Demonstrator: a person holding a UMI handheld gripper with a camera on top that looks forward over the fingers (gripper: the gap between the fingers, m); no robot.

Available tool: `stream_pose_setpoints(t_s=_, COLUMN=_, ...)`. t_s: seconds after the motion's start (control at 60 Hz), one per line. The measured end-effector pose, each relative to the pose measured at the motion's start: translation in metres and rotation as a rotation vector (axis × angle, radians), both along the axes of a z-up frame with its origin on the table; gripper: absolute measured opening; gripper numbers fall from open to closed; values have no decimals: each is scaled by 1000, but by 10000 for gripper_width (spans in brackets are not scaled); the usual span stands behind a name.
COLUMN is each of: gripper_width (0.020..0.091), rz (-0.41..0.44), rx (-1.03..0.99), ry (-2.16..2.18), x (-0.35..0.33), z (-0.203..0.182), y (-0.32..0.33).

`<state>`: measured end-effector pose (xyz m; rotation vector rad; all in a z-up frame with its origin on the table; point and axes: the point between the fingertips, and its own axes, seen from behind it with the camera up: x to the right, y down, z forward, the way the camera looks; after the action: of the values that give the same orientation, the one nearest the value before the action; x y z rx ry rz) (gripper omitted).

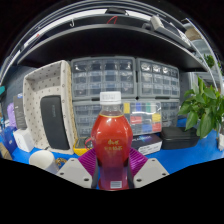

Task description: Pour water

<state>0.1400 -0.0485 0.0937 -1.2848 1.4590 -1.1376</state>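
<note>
Gripper view — red bottle held upright for pouring

Beyond, grey drawer cabinets (pixel 125 78) back the blue worktop (pixel 190 155), a potted plant (pixel 205 105) toward its right edge; the bottle (pixel 111 140), cap on, stands clamped between both fingers of the gripper (pixel 111 172) — upright, likely so nothing spills.

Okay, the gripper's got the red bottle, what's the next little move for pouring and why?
Probably lift the bottle a little and bring it toward a receiving vessel before tilting. The gripper appears shut on it, a pink pad at each side, and the bottle stands upright with its white cap on. No cup can be clearly made out ahead, so tipping now seems premature, and the cap would need removing first.
</note>
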Motion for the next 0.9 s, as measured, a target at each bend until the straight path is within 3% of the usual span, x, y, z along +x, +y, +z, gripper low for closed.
stream_pose_setpoints(t_s=0.067, gripper_width=493, rz=-4, rx=7, ry=15, x=-2, z=-1, y=1)
stream_pose_setpoints(t_s=0.183, gripper_width=773, rz=-38, rx=34, ry=56, x=-12, z=-5, y=-3)
stream_pose_setpoints(t_s=0.2, gripper_width=780, rz=-45, rx=31, ry=56, x=-14, z=-3, y=-4)
stream_pose_setpoints(t_s=0.5, gripper_width=769, rz=-82, rx=-5, ry=155, x=-108, z=19, y=19)
stream_pose_setpoints(t_s=0.733, gripper_width=775, rz=-76, rx=9, ry=59, x=-148, z=108, y=59)
stream_pose_setpoints(t_s=0.9, gripper_width=782, rz=-36, rx=15, ry=30, x=-167, z=148, y=89)
